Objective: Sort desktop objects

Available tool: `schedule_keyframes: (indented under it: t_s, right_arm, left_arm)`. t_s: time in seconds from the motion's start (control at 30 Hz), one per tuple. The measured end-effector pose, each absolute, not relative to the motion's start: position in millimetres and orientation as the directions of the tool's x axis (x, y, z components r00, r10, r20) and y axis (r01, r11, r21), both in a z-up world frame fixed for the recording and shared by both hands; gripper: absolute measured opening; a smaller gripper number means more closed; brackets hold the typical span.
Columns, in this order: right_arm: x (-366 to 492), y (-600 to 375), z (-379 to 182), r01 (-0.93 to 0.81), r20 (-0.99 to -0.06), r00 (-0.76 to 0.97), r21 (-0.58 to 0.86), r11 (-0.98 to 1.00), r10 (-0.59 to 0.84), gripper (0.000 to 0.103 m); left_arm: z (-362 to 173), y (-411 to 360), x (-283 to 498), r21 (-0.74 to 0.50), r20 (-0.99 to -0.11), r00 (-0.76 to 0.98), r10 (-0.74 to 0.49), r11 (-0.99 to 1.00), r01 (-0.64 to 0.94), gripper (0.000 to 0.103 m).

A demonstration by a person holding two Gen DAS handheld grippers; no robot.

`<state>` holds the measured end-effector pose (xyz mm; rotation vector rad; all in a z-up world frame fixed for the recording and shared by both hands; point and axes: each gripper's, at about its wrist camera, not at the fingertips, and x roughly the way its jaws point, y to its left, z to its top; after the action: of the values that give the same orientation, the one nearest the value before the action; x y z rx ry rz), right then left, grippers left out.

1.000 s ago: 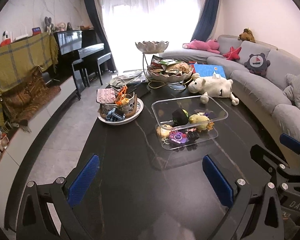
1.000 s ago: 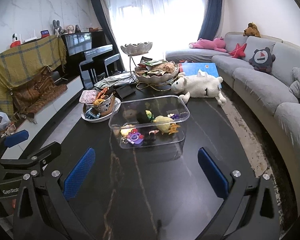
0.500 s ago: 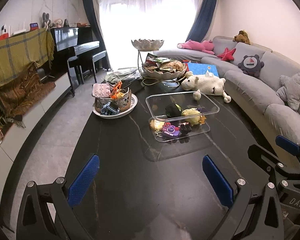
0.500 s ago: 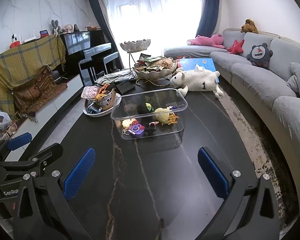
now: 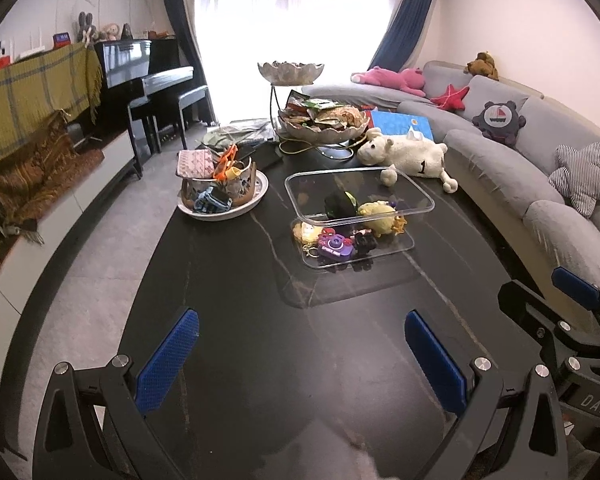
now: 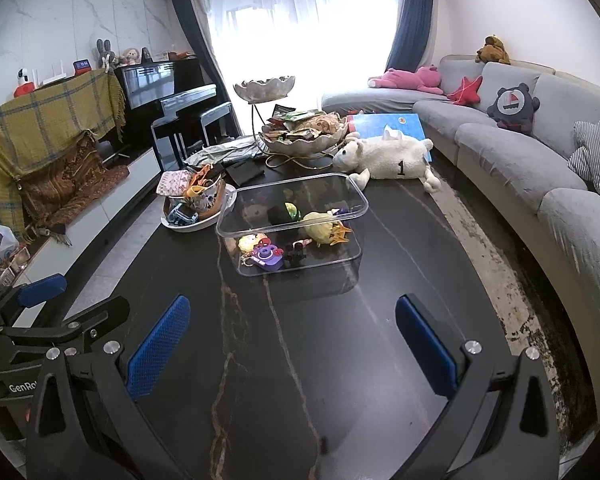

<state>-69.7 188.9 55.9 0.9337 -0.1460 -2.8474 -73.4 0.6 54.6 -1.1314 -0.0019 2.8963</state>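
Note:
A clear plastic box stands on the black marble table. Inside it lie a purple toy camera, a yellow plush and other small toys. To its left a white plate carries a basket of small items. My left gripper hangs open over the near end of the table, nothing between its blue pads. My right gripper is open too, well short of the box.
A white plush sheep lies behind the box, beside a tiered bowl stand full of packets. A grey sofa curves along the right. A piano stands at the back left.
Both grippers have drawn back from the box toward the near end of the table, so the box looks smaller and farther off. Both stayed open.

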Motion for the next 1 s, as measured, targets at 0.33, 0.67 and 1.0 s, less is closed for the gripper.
schedule_keyframes:
  t_s: [0.33, 0.67, 1.0]
  right_arm:
    - [-65.3, 189.1, 52.8, 0.097, -0.586, -0.793, 0.143, -0.985, -0.163, 0.102]
    - [-61.0, 190.1, 52.6, 0.092, -0.588, -0.793, 0.143, -0.985, -0.16, 0.102]
    - [-59.3, 188.5, 52.8, 0.093, -0.588, -0.793, 0.141, -0.986, -0.159, 0.102]
  left_arm:
    - [53.0, 1.7, -67.6, -0.003, -0.675, -0.737, 0.02, -1.0, -0.024, 0.102]
    - [52.4, 3.1, -65.1, -0.005, -0.681, -0.732, 0.025, -1.0, -0.029, 0.102]
    - [53.1, 5.0, -62.4, 0.011, -0.674, -0.739, 0.013, -1.0, -0.028, 0.102]
